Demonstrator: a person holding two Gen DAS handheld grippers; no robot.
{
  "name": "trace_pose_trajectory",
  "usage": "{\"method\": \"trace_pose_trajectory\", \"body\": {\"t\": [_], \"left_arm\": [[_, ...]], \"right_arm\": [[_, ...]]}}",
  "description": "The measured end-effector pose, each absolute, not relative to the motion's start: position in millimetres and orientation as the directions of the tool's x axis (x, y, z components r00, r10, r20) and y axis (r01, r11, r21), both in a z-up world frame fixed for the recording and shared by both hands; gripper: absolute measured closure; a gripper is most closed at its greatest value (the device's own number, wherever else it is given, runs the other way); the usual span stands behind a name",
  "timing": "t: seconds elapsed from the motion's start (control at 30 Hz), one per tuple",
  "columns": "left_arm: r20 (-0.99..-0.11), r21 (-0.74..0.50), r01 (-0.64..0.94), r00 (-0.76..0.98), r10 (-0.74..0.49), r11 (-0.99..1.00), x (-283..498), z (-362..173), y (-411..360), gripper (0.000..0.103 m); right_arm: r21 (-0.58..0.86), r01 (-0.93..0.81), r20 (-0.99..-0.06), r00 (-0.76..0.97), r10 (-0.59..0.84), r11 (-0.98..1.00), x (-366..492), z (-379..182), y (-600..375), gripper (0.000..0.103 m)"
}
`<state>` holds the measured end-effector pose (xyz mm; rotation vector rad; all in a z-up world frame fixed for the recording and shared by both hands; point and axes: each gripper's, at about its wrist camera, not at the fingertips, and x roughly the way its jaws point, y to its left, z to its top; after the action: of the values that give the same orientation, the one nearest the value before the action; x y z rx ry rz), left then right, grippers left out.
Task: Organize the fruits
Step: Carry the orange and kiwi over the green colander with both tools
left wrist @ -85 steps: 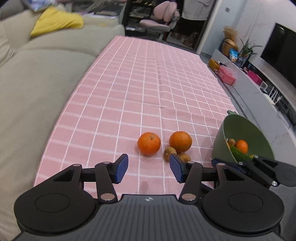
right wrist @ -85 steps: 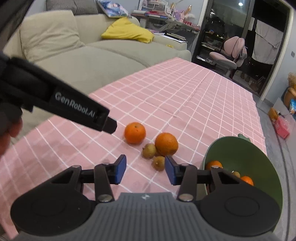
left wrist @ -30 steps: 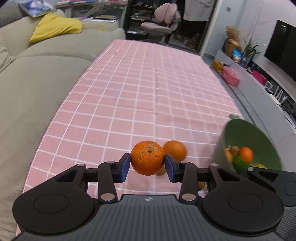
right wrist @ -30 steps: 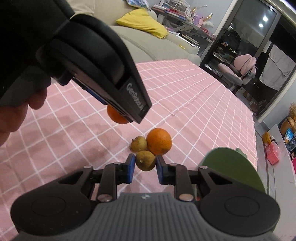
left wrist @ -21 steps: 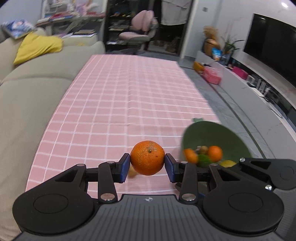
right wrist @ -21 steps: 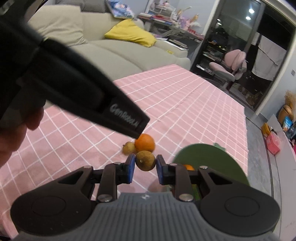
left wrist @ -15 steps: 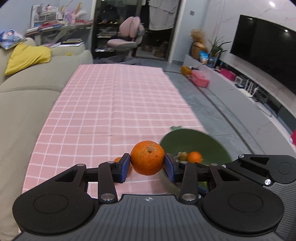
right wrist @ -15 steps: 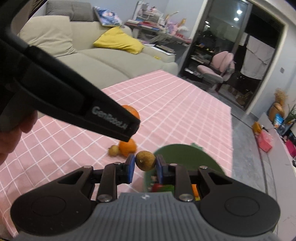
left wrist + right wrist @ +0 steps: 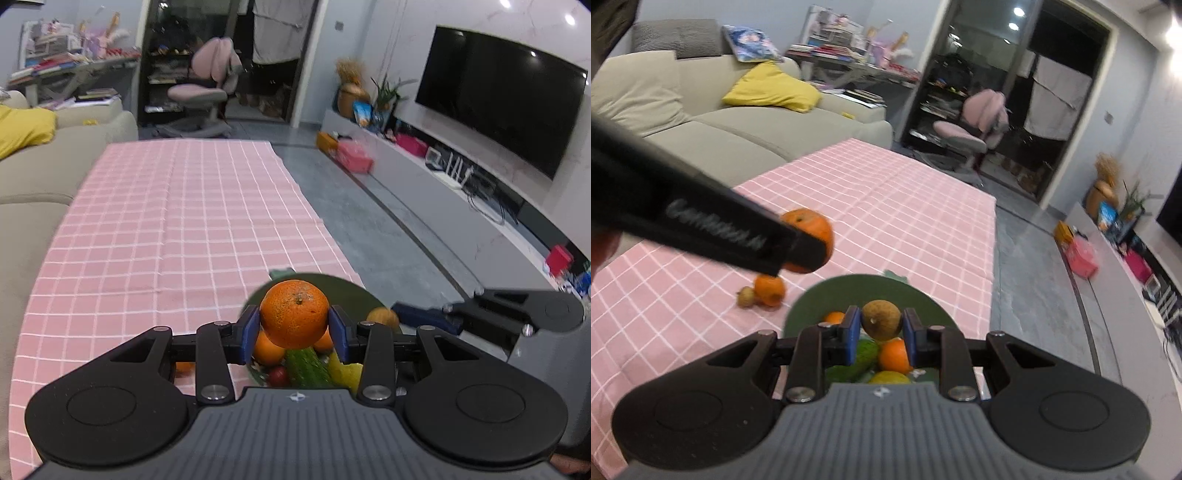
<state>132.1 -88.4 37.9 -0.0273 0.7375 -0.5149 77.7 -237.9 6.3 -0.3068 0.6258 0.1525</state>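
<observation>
Two fruits are aloft; my left gripper clamps an orange, my right gripper a small brown fruit; the green bowl lies directly beneath both; my right sits deeper over it.

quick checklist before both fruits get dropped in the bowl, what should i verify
1. Left hand-held gripper shut on orange: ok.
2. Right hand-held gripper shut on small brown fruit: ok.
3. Orange over bowl: ok in the left view.
4. Brown fruit over bowl: ok.
5. Room left in bowl among the fruit already inside: cannot tell.
6. Fruit left on tablecloth, an orange and a brown fruit: not ok, two to go.
</observation>
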Motion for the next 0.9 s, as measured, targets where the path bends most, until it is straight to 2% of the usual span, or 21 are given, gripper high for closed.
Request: {"method": "trace_pose_trajectory", "body": {"t": [0.37, 0.9], "left_arm": [[-0.722, -0.178, 0.492, 0.523, -0.453, 0.852, 151, -1, -127, 0.057], [-0.763, -0.186, 0.493, 0.472, -0.442, 0.85, 169, -29, -136, 0.057]], "right_arm": [[-0.201, -0.178, -0.675, 0.738, -0.004, 0.963, 109, -26, -269, 0.082], [-0.15, -0.181, -0.729, 0.685, 0.015, 0.972, 143, -61, -281, 0.082]]}}
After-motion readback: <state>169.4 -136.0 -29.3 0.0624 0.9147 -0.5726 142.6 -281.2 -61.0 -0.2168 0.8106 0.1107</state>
